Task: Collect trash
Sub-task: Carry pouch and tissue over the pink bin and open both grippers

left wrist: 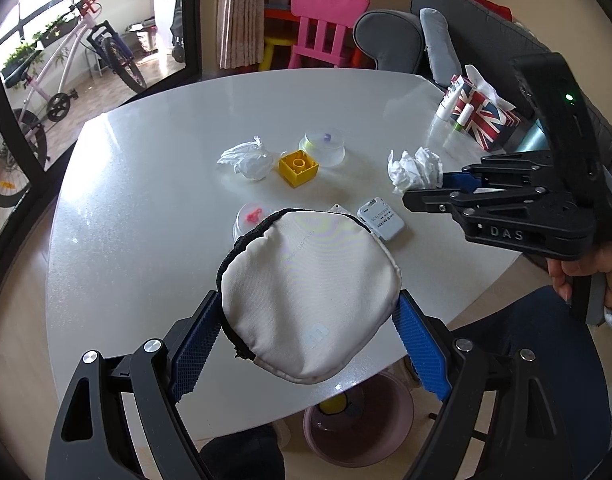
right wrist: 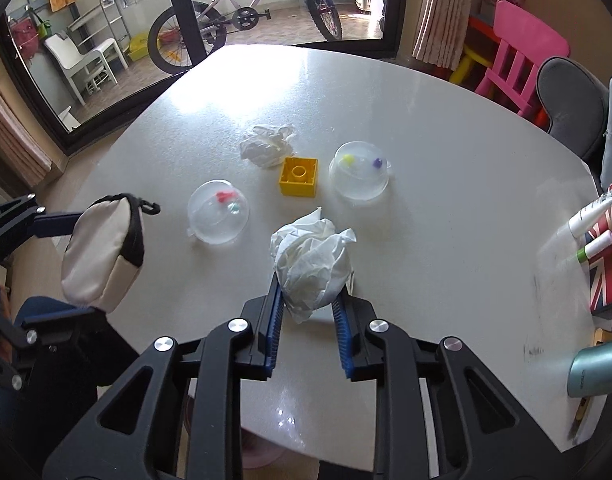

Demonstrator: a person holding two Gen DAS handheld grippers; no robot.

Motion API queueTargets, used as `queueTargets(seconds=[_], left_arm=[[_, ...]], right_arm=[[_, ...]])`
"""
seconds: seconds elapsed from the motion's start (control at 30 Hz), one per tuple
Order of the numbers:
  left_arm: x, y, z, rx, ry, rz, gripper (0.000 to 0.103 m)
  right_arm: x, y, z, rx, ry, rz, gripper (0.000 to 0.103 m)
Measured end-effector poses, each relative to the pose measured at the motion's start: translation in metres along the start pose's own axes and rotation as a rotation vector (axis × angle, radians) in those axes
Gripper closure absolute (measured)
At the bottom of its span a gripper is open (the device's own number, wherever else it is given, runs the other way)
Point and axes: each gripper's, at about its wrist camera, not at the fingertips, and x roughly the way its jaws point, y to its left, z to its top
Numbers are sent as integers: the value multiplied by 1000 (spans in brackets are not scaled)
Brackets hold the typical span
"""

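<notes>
Right gripper (right wrist: 307, 300) clenched on crumpled tissue (right wrist: 311, 258), left gripper (left wrist: 309, 344) grasping pouch (left wrist: 309, 296); pink bin (left wrist: 357, 420) sits below near table (left wrist: 146, 184) edge, under the left.

The left gripper (left wrist: 309, 336) is a black plastic frame of angled linkage arms with triangular cut-outs, joined by round silver screw heads. Its fingers (left wrist: 421, 350) carry blue ribbed pads. The right gripper (right wrist: 307, 300) is built the same way, with matching blue toothed pads (right wrist: 274, 312); its side bears raised letters "DAS", and a small green light glows on its black handle. The person's hand (left wrist: 585, 276) shows a white cuff at the wrist.
</notes>
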Motion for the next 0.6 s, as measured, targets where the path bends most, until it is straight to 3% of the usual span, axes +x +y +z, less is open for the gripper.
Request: queueTargets(seconds=[0.33, 0.6], left_arm=[[-37, -35, -37, 50, -9, -15, 21], [-56, -64, -71, 71, 15, -41, 21]], right_arm=[[-82, 36, -86, -22, -36, 31, 79], [-100, 59, -146, -35, 38, 73, 79]])
